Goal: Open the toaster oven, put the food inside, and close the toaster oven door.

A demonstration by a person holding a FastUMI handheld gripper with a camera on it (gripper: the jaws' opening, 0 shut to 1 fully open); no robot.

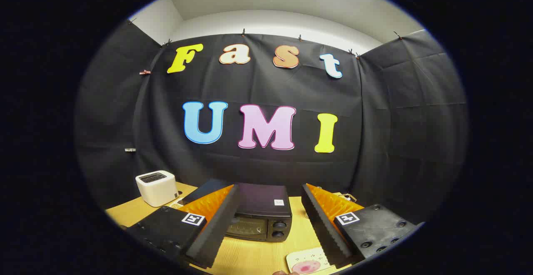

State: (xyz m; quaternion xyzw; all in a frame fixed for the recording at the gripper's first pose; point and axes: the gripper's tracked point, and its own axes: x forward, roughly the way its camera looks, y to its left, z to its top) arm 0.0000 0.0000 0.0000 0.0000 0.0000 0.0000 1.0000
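Wide apart over a closed oven

Plainly, the gripper [266,225] has its fingers spread wide, gripping nothing. Just ahead, between them, the toaster oven [260,210] sits on the wooden table [254,256] with its door closed. Near the right finger lies a plate with pink food [307,261]. Beyond the left finger stands a white toaster [156,187].

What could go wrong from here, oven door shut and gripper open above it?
1. The gripper hangs open, fingers straddling the toaster oven; its door looks closed, and a drop could hit the top rather than the door.
2. The food plate lies close in front, so the opening door or right finger might knock it.
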